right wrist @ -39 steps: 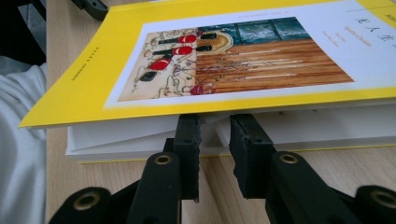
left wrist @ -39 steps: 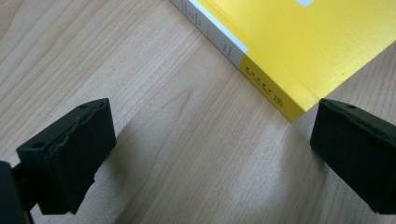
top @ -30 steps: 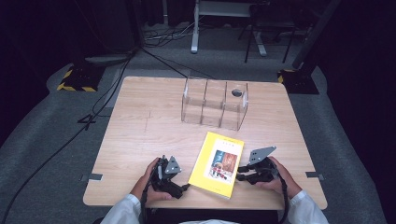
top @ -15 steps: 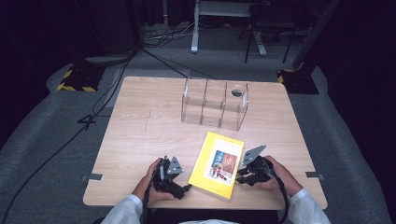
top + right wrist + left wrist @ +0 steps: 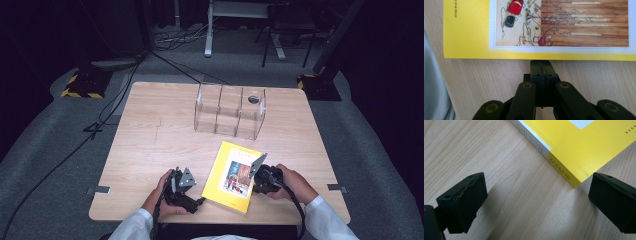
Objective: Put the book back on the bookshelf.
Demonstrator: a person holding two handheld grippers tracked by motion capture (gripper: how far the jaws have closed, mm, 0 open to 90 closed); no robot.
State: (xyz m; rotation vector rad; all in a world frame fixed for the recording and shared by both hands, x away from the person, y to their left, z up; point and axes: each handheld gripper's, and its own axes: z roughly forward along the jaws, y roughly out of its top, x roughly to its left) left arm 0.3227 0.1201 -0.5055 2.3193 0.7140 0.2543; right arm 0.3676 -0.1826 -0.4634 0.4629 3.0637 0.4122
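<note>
A yellow book with a picture on its cover lies flat near the table's front edge. My left gripper rests at the book's near-left corner, jaws wide open; in the left gripper view that corner of the book lies just beyond the gap of the left gripper. My right gripper is at the book's right edge. Its jaws have just been closing and now meet with nothing between them. In the right gripper view the tip of the right gripper sits right at the edge of the book.
A clear plastic organizer with three compartments stands at the back middle of the wooden table; a small dark round thing is at its right compartment. Cables and stands lie on the floor behind.
My right gripper has moved left up to the book's right edge and its jaws have come together. The left gripper and the book have stayed put.
</note>
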